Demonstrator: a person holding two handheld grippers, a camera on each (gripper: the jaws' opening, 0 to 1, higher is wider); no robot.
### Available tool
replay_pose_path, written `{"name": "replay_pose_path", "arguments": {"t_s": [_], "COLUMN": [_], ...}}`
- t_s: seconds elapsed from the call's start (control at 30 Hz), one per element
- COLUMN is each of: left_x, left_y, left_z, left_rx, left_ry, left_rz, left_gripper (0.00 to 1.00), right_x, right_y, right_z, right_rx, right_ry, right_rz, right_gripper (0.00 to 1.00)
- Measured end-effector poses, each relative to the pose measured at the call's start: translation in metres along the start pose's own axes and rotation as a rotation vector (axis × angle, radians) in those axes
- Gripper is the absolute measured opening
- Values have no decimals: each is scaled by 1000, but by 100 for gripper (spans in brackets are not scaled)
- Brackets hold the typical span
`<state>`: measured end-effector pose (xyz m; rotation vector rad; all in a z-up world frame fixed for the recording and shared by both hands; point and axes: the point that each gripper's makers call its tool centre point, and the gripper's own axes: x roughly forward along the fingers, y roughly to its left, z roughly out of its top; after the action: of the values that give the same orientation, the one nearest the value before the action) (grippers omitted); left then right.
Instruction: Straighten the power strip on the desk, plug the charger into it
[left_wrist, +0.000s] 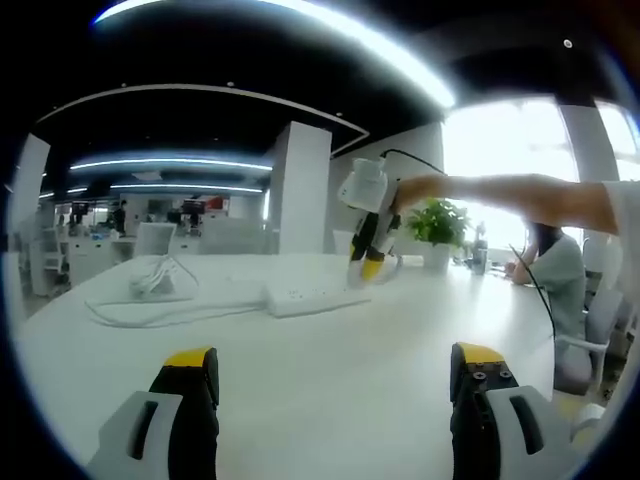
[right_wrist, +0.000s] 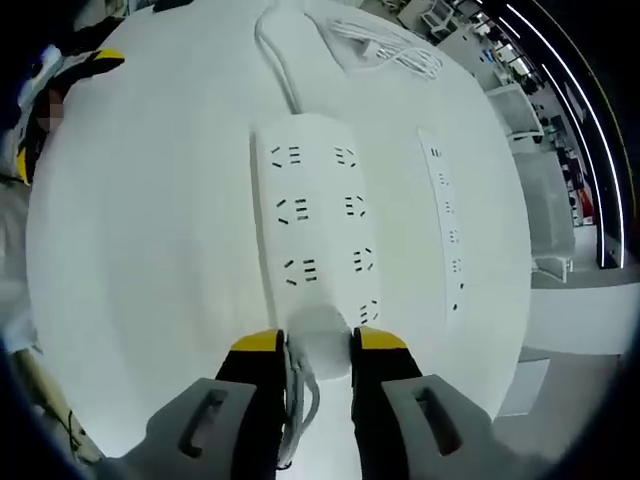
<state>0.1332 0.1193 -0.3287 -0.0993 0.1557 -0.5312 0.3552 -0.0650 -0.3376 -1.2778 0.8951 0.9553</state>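
We see the right gripper (right_wrist: 318, 340) at lower centre, jaws clamped on the near end of the strip (right_wrist: 318, 225) on the desk (right_wrist: 150, 230); the charger (right_wrist: 385, 42), apparently coiled, lies upper centre. The left gripper (left_wrist: 335, 372) hovers, jaws apart.

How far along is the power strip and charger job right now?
Early. In hand: the right gripper is shut on the near end of the power strip, apparently to straighten it. The left gripper hangs open above the desk, holding nothing. Left to do: the charger lies by its coiled cable at the far side of the desk, untouched, and every visible socket on the strip is empty, so plugging in has not begun.
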Motion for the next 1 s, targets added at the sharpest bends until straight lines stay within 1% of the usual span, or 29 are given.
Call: {"name": "replay_pose_path", "arguments": {"t_s": [0.03,0.07,0.13,0.2,0.23,0.3,0.5,0.63,0.83,0.93,1.0], "left_x": [-2,-3,-5,-8,-9,-12,-19,-20,-21,-22,-23], "left_y": [-1,-2,2,3,4,5,10,14,14,13,13], "left_z": [0,0,-1,2,4,7,8,7,2,3,5], "left_rx": [5,8,5,9,11,16,29,22,16,19,19], "left_ry": [1,-1,9,2,-3,-6,-4,-3,4,2,-4], "left_rz": [-2,-2,14,19,22,27,44,52,52,49,53], "left_gripper": [99,99,99,99,99,99,99,99,99,99,99], "right_x": [-1,0,0,-1,-1,-1,-4,-5,-6,-6,-6], "right_y": [0,0,0,0,1,2,1,1,2,2,3], "right_z": [0,-1,-1,-1,-2,-2,-3,-2,-2,0,1], "right_rx": [3,-10,-10,-15,-43,-52,-75,-52,-38,-1,8], "right_ry": [24,24,27,32,42,48,1,-38,-84,-111,-120], "right_rz": [-11,-15,-16,-17,-27,-37,-39,-21,-27,-28,-29], "right_gripper": [22,22,23,23,23,24,25,26,28,28,30]}}
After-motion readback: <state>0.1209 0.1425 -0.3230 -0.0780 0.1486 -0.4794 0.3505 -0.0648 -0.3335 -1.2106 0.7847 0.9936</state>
